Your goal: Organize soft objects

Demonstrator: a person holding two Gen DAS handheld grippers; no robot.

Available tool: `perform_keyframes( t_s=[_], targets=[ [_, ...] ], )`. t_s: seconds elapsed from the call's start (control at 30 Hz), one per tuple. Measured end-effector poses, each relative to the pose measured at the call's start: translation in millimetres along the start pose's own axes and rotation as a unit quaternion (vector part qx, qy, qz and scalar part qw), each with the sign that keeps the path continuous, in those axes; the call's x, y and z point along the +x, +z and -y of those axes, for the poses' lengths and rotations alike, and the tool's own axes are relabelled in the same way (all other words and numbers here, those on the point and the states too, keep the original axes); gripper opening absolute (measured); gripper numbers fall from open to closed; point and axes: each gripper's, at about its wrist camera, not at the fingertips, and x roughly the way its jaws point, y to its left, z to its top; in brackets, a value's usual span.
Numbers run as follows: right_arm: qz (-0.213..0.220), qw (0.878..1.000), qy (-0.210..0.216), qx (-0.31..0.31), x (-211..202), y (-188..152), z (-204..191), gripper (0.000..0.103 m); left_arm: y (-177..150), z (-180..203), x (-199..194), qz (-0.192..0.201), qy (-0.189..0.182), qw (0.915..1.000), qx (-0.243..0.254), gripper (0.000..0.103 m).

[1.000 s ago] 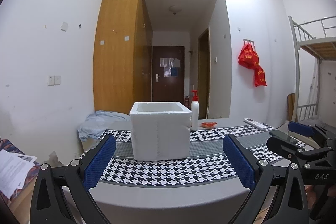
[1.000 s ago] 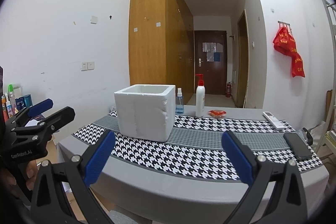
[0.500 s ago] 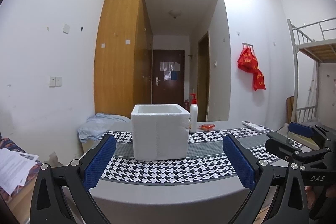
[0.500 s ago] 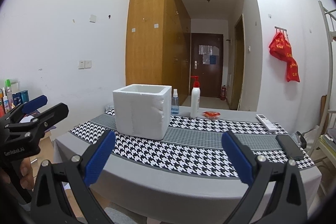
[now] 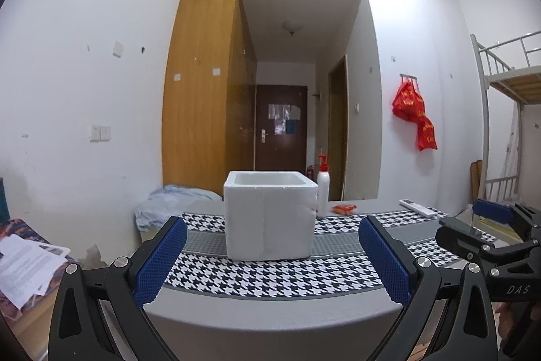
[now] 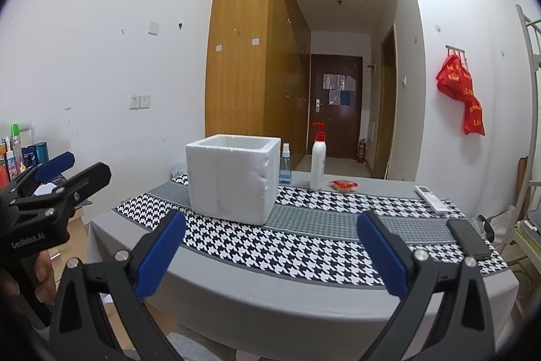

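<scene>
A white foam box (image 5: 270, 219) with an open top stands on the table's houndstooth runner (image 5: 270, 276); it also shows in the right wrist view (image 6: 233, 178). A light blue cloth (image 5: 169, 202) lies bunched at the table's far left end. My left gripper (image 5: 270, 259) is open and empty, short of the table's front edge, facing the box. My right gripper (image 6: 270, 252) is open and empty, in front of the table, right of the box. Each gripper shows in the other's view: the right one (image 5: 487, 225), the left one (image 6: 67, 168).
Behind the box stand a white pump bottle (image 6: 318, 163) and a blue spray bottle (image 6: 285, 164), with a small red packet (image 6: 344, 185) beside them. A remote (image 6: 432, 199) and a black phone (image 6: 468, 237) lie at the table's right end. Papers (image 5: 27, 263) lie at left.
Both grippers have dropped a little and tilted up, so the table and box sit lower in both views. Both stay open and empty.
</scene>
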Motion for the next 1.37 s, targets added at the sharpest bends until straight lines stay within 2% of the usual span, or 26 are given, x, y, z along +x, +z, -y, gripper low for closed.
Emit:
perform_keyframes(
  t_s=[0.37, 1.37],
  targets=[
    [-0.003, 1.0, -0.004, 0.003, 3.0, -1.4, 3.3, 0.102, -3.4, 6.3, 2.7, -0.01, -0.002, 0.9998, 0.015, 0.102],
    [-0.011, 1.0, -0.003, 0.001, 6.0, -2.7, 3.7, 0.102, -2.3, 10.4, 2.4, -0.013, -0.002, 0.9998, 0.016, 0.102]
  ],
)
